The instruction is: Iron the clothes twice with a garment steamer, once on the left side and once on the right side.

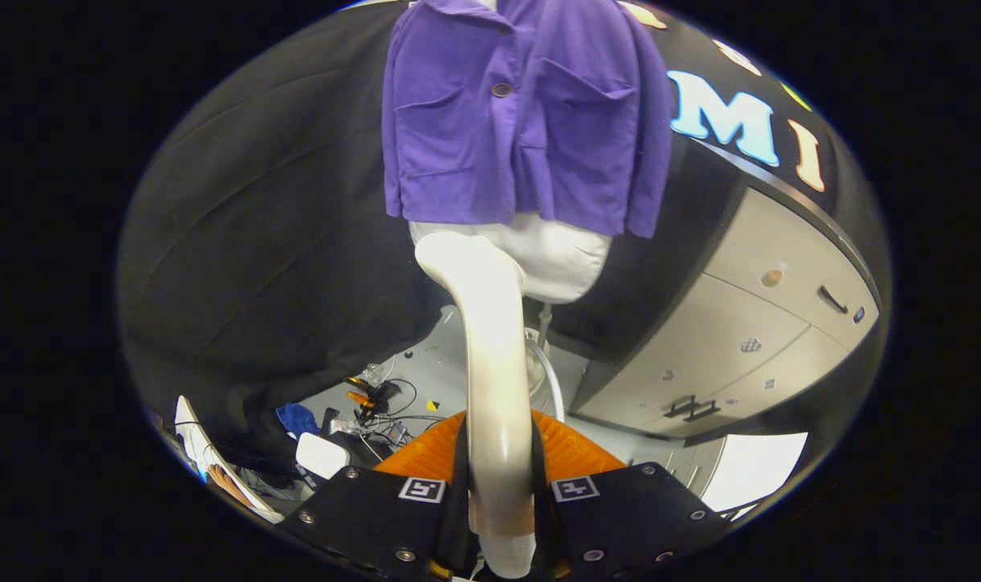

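The garment steamer [494,356] is gripped by its handle in the claw [498,485], head raised just under the purple shirt [522,113] on the mannequin [563,259], ready for stroking.

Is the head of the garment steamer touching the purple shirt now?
Cannot tell. In the gripper view the steamer, clamped between the gripper fingers, has its head at the mannequin's white base, just under the purple shirt hem; the depth between them is unclear.
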Demonstrator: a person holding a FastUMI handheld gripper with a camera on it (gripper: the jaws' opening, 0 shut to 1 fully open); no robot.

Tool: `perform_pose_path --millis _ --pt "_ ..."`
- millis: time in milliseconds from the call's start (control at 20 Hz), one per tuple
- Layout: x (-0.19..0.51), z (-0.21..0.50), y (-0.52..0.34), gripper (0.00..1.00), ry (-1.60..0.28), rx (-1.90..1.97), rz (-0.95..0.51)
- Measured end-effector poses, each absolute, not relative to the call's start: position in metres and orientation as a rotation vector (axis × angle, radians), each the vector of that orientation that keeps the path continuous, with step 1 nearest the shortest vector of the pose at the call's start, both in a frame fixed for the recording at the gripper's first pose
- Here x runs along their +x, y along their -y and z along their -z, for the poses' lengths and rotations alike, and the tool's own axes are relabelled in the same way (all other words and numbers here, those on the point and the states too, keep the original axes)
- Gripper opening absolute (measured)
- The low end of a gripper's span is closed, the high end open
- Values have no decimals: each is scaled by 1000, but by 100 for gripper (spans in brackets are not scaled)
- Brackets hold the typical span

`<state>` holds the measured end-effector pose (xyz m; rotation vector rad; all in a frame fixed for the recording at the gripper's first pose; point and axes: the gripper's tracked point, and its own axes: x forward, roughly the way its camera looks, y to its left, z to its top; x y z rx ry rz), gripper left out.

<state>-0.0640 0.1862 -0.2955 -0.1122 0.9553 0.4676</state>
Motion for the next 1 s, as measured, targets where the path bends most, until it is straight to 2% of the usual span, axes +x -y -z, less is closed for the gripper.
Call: perform_pose_path --millis 300,650,1000 --pt "-65 247 -113 33 -890 13 -379" --pt "-42 162 -60 33 -657 121 -308" --pt "-18 62 -51 33 -428 133 -319"
